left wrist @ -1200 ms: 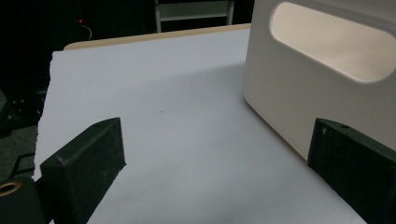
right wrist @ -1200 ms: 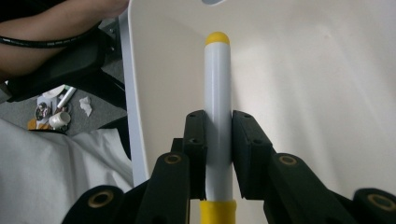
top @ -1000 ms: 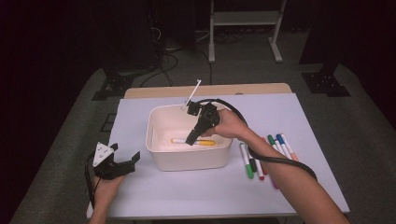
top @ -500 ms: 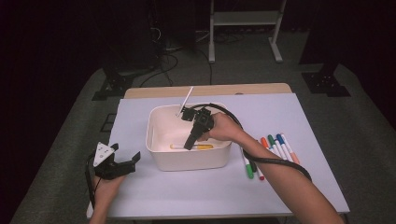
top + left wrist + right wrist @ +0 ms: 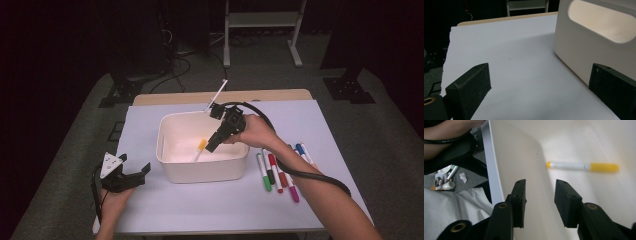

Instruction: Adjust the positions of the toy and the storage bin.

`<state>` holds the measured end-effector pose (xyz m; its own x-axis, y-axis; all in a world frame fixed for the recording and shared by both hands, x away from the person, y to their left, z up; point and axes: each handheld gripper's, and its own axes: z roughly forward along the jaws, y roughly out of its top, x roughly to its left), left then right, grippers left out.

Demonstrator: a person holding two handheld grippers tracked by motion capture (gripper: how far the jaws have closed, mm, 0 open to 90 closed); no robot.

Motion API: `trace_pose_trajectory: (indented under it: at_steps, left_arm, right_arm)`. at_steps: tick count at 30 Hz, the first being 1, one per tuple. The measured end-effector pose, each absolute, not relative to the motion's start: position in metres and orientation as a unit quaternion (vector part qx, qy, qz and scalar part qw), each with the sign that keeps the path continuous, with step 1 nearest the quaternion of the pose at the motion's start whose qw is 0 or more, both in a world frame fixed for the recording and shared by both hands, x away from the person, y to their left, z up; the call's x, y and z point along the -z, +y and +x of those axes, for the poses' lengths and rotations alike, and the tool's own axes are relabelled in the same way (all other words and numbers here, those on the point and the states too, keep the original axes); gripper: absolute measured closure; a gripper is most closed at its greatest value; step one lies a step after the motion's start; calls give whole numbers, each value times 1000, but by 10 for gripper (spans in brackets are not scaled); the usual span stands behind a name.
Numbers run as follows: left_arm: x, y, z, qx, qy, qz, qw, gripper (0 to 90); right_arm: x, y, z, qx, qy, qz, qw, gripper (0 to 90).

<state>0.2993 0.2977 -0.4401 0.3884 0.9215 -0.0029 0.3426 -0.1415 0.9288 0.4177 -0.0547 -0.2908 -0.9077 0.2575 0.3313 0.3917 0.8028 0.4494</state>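
A white bin (image 5: 205,170) stands mid-table. On its floor lies a yellow-capped marker (image 5: 200,148), also seen as the marker (image 5: 584,166) in the right gripper view. My right gripper (image 5: 212,145) points down into the bin from its right side. In its own view the right gripper (image 5: 540,192) is open with nothing between the jaws, and the marker lies a little ahead of them. Left of the bin, my left gripper (image 5: 134,175) rests low over the table. The left gripper (image 5: 541,85) is wide open and empty, with the bin's handle wall (image 5: 596,45) close on its right.
Several coloured markers (image 5: 277,172) lie in a row on the table right of the bin. The right gripper's black cable (image 5: 300,172) loops over them. The white table cover (image 5: 200,210) ends near the left hand. A metal stand (image 5: 260,30) sits behind the table.
My right gripper has shifted left and dipped lower into the bin, toward the yellow-capped marker. The left gripper has stayed where it was.
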Motion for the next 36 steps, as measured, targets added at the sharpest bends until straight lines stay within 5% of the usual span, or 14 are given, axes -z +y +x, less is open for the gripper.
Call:
trace_pose_trajectory:
  at_steps: [18,36]
  left_arm:
    - [441,298,299,-308,462,690,464,27]
    - [441,297,299,-309,462,692,459,27]
  right_arm:
    - [265,-185,392,340,-902,-252,89,530]
    - [346,-312,374,354,-850,-383,76,487]
